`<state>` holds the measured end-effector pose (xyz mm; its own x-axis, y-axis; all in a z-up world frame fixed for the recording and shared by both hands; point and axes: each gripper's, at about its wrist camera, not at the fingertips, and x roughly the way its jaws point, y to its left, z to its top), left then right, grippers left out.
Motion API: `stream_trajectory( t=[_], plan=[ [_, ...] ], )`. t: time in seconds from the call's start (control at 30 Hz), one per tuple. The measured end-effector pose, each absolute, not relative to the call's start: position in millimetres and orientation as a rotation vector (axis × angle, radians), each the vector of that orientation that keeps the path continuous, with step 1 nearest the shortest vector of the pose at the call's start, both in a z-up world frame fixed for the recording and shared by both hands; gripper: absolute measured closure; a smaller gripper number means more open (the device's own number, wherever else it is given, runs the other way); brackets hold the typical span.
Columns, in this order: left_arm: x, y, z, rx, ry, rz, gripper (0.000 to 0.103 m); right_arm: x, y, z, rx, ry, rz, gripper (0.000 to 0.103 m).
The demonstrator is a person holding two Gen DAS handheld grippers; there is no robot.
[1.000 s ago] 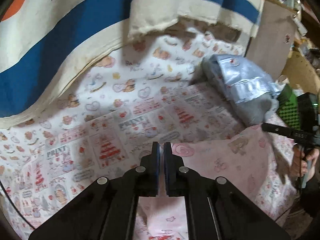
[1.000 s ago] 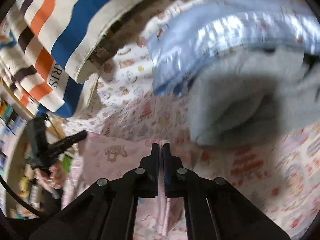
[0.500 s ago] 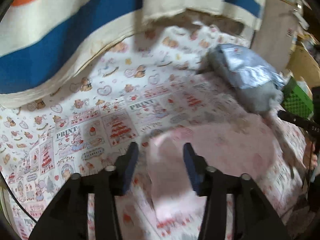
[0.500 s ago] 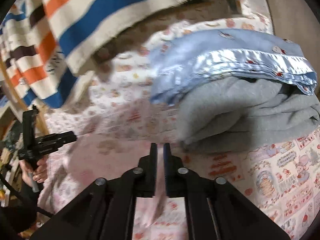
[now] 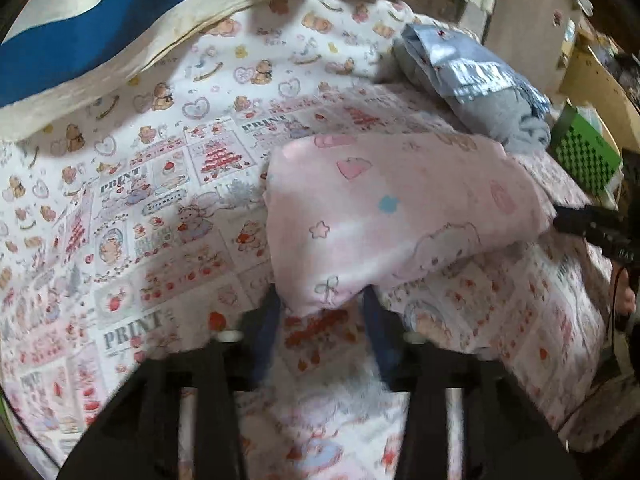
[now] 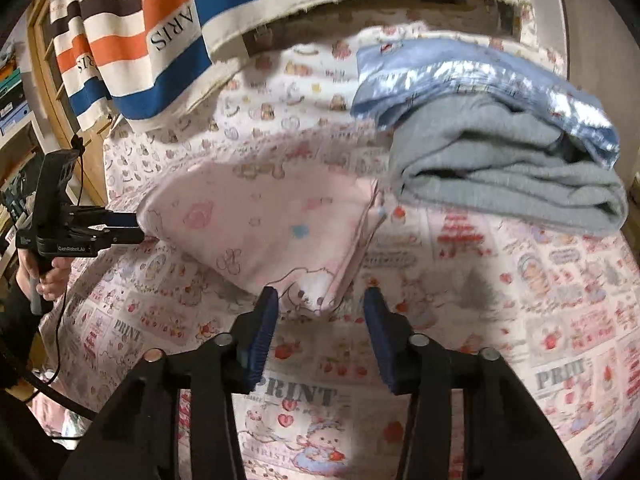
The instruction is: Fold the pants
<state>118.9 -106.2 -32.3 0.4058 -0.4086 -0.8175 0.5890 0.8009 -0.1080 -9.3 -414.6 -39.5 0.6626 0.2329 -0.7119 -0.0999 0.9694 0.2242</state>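
Soft pink folded pants (image 6: 260, 224), printed bedsheet (image 6: 520, 300)

Home bedroom, bed with cartoon-print sheet (image 6: 520, 320), folded blankets (image 6: 500, 168), striped towel (image 6: 168, 40), bookshelf (image 6: 12, 92)

The word "PRINT" is printed many times over on the patterned bed sheet (image 6: 460, 240). In the right wrist view it is read at six o'clock, just ahead of the fingers, again at four o'clock and at eight o'clock; below the six o'clock one, the letters "CHRIST" are made out, the rest being cut off. In the left wrist view "PRINT" is seen on the sheet (image 5: 160, 208) at eight o'clock and at eleven o'clock.

On the striped hanging cloth (image 6: 168, 32), the letters "ARIS" are read sideways at eleven o'clock in the right wrist view.

On the body of the left gripper (image 6: 132, 228), "GenRobot.AI" is read at nine o'clock.
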Motion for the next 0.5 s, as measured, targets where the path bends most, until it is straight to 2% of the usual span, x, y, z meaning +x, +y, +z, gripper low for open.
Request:
stream_trajectory(
  t=[0.03,0.1,0.13,0.17,0.5],
  plan=[
    [119.7,-107.8,-34.5,0.203,0.960,-0.636,0.091,-5.1,-413.4,-43.1,0.180,0.846,0.202,0.073],
    [121.6,-108.6,-35.4,0.178,0.950,-0.637,0.094,-1.3,-411.1,-46.9,0.180,0.856,0.200,0.074],
    [121.5,-108.6,-33.8,0.169,0.943,-0.636,0.098,-0.2,-409.5,-48.0,0.172,0.857,0.200,0.082],
    [120.6,-108.7,-31.7,0.166,0.935,-0.637,0.099,0.4,-408.1,-47.9,0.162,0.854,0.199,0.099],
    [90.9,-97.0,4.8,0.203,0.823,-0.627,0.099,-13.8,-413.8,-12.0,0.107,0.713,0.016,0.100]
  ],
)
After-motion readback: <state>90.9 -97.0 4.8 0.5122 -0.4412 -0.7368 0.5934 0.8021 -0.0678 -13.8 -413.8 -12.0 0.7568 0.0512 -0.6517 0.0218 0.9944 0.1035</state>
